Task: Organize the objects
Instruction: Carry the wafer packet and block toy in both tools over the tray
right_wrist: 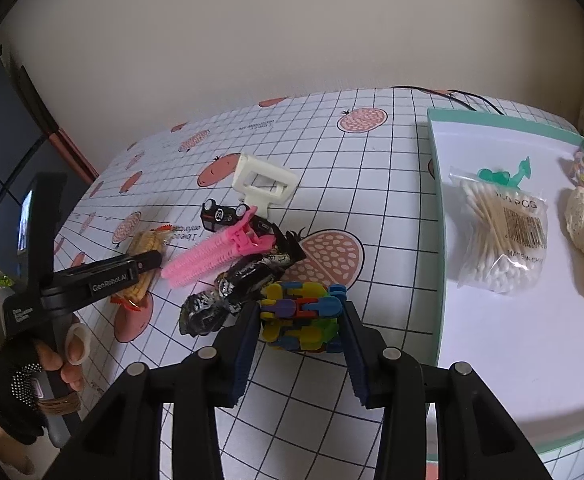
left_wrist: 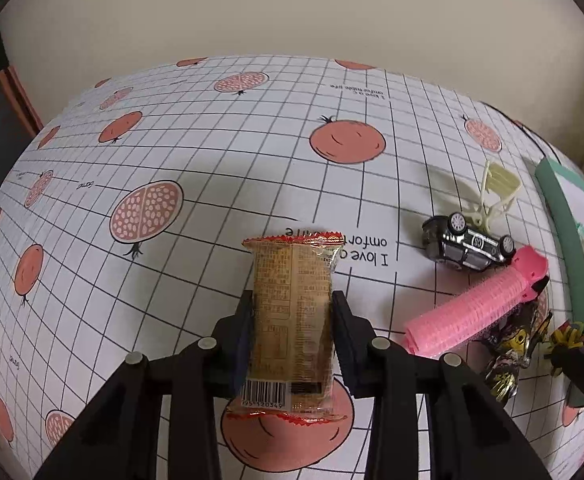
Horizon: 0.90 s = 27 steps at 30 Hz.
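puzzle cube (right_wrist: 301, 317) between fingers (right_wrist: 248, 340), swabs (right_wrist: 499, 240) in tray (right_wrist: 437, 216)

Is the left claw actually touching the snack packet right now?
Touching. The left wrist view shows the left claw with both fingers pressed against the sides of the snack packet, no gap on either side.

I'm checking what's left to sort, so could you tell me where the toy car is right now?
The toy car lies tipped on the tablecloth, right of the left gripper, between the cream plastic clip and the pink hair roller.
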{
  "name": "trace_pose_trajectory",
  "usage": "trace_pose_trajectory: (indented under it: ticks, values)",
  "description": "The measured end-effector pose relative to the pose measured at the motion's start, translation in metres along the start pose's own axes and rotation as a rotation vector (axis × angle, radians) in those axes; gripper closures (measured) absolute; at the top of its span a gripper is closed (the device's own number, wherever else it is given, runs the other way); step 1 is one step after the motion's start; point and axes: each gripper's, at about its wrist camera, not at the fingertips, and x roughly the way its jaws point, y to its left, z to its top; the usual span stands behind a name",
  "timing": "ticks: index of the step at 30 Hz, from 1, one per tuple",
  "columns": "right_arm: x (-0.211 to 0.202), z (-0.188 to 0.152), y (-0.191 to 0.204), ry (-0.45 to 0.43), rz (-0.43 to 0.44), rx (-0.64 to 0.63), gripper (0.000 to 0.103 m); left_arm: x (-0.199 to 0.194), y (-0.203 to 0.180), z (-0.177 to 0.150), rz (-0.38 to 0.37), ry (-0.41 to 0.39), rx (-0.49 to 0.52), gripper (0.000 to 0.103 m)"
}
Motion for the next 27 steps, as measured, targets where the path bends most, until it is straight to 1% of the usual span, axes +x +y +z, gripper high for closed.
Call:
trace_pose_trajectory:
  ticks: [9, 12, 17, 22, 27]
  values:
    - [-0.009, 0.003, -0.002, -0.017, 0.012, 0.001, 0.061, -0.012, 0.008, 0.007, 0.000, -0.016, -0.059, 0.065]
    - [-0.014, 0.005, -0.005, -0.026, 0.015, 0.007, 0.061, -0.020, 0.007, 0.009, -0.005, -0.037, -0.077, 0.065]
    - [-0.024, 0.007, -0.010, -0.042, 0.009, 0.006, 0.061, -0.037, -0.003, 0.014, -0.007, -0.074, -0.071, 0.065]
    - [-0.034, 0.009, -0.020, -0.060, 0.001, 0.025, 0.061, -0.052, -0.014, 0.019, -0.041, -0.100, -0.085, 0.065]
    - [-0.048, 0.011, -0.034, -0.082, -0.018, 0.035, 0.061, -0.065, -0.037, 0.020, -0.052, -0.125, -0.052, 0.065]
